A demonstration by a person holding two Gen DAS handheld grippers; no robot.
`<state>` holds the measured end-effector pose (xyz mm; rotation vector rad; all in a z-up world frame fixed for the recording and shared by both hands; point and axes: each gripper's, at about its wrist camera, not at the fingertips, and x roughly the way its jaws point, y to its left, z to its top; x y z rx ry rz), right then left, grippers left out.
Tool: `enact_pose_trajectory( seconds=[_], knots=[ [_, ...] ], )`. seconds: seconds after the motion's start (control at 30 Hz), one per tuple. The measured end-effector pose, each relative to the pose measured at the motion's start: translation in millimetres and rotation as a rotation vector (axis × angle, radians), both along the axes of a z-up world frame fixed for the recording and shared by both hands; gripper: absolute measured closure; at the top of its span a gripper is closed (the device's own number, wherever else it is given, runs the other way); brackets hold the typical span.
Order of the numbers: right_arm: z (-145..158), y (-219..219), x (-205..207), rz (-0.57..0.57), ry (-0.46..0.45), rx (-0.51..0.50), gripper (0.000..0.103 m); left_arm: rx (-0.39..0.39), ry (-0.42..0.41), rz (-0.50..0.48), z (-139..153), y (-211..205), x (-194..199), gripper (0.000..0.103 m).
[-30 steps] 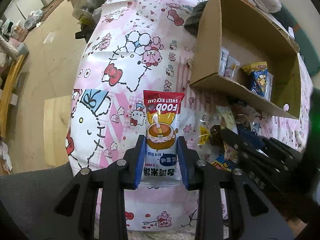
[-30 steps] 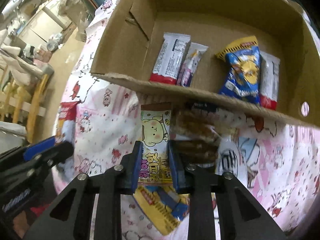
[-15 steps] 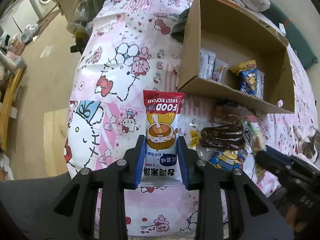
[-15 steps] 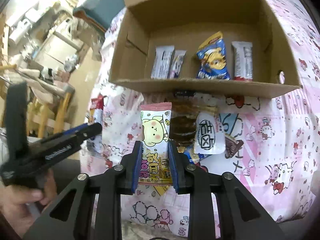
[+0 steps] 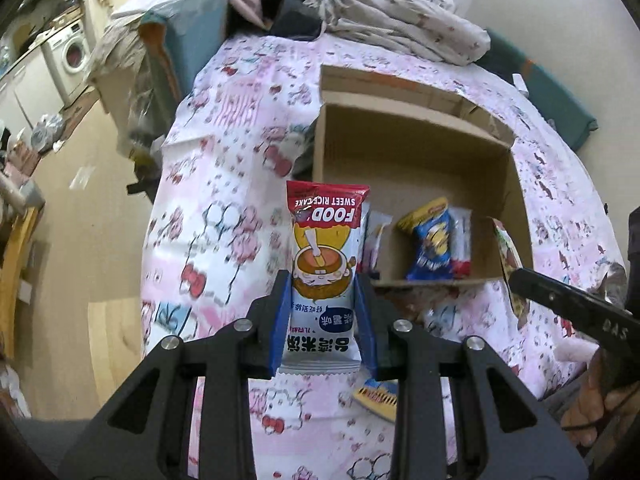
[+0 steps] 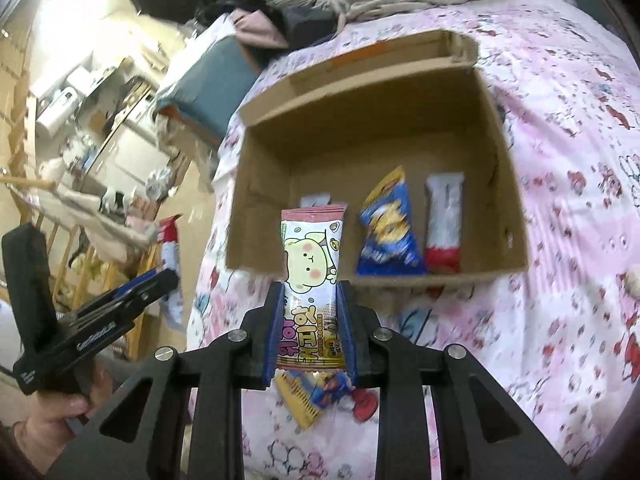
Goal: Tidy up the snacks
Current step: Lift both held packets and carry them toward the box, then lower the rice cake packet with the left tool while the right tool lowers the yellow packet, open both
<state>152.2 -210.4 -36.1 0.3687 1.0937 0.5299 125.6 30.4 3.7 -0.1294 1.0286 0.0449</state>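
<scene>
My left gripper (image 5: 323, 322) is shut on a red-and-white sweet rice cake packet (image 5: 325, 264), held in the air in front of the cardboard box (image 5: 404, 152). My right gripper (image 6: 309, 330) is shut on a pink cartoon snack packet (image 6: 312, 280), raised before the same cardboard box (image 6: 372, 136). Inside the box lie a blue-and-yellow snack bag (image 6: 390, 228), a white-and-red bar (image 6: 442, 224) and other white wrappers (image 5: 376, 236). The right gripper's black arm (image 5: 576, 304) shows at the right of the left wrist view.
The box sits on a pink cartoon-print cover (image 5: 232, 184). A yellow-and-blue packet (image 6: 308, 396) lies on the cover below my right gripper. Bedding (image 5: 400, 24) is piled behind the box. A washing machine (image 5: 74, 56) and wooden floor (image 5: 80, 248) lie to the left.
Both grippers have lifted with their packets and now look down into the box from higher up. The loose snacks on the cover in front of the box have dropped mostly out of sight.
</scene>
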Motion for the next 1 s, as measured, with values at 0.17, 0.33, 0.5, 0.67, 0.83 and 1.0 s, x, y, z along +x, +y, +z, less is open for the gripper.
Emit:
enact_pose_trajectory(
  seconds=[0.17,0.33,0.5,0.67,0.83,1.0],
  knots=[
    [-5,-13,26,-0.04,0.003,0.004,0.076,0.007,0.007,-0.017,0,-8,31,0.076],
    [-16,-19,51,-0.071,0.023,0.001,0.076,0.007,0.013,-0.043,-7,-20,59,0.076],
    [-30,-19,69,-0.077,0.041,-0.017,0.076,0.017,0.017,-0.076,-22,-32,85,0.076],
    [-43,-13,82,-0.073,0.05,-0.039,0.076,-0.015,0.016,-0.115,-41,-39,101,0.076],
    [-56,-13,86,-0.076,0.079,-0.051,0.076,-0.027,0.058,-0.098,-63,-37,111,0.076],
    [-65,-13,90,-0.071,0.106,-0.046,0.076,-0.024,0.075,-0.107,-73,-41,116,0.076]
  ],
)
